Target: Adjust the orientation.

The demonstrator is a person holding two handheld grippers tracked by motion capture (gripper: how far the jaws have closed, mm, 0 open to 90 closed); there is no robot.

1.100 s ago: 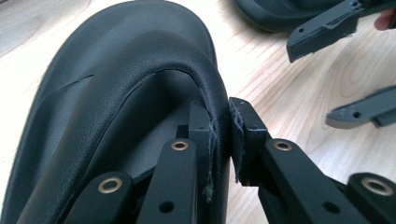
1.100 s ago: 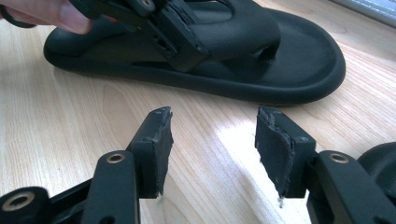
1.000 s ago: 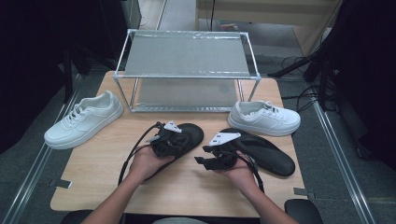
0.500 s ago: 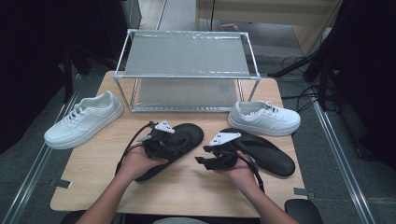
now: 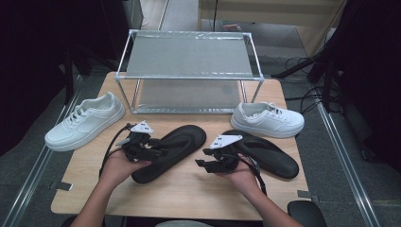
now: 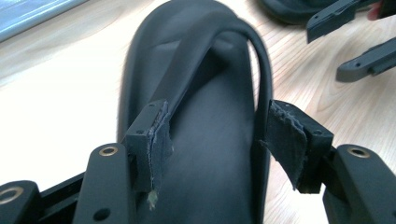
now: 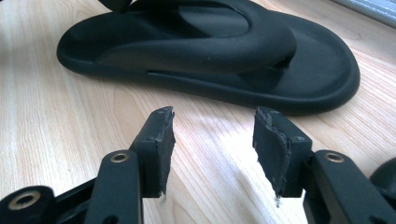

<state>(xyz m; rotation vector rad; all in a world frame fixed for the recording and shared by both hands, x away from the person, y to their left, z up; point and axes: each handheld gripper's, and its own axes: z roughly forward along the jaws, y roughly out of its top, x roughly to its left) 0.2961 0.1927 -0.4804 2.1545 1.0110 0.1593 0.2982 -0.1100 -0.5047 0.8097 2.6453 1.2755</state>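
- Left tongs: jaws have just been opening and stand spread astride the strap of the left sandal, pads apparently clear of it, so it seems released on the surface
- Right tongs: spread, empty, facing that sandal
- Right sandal lies beside; white sneakers flank the rack
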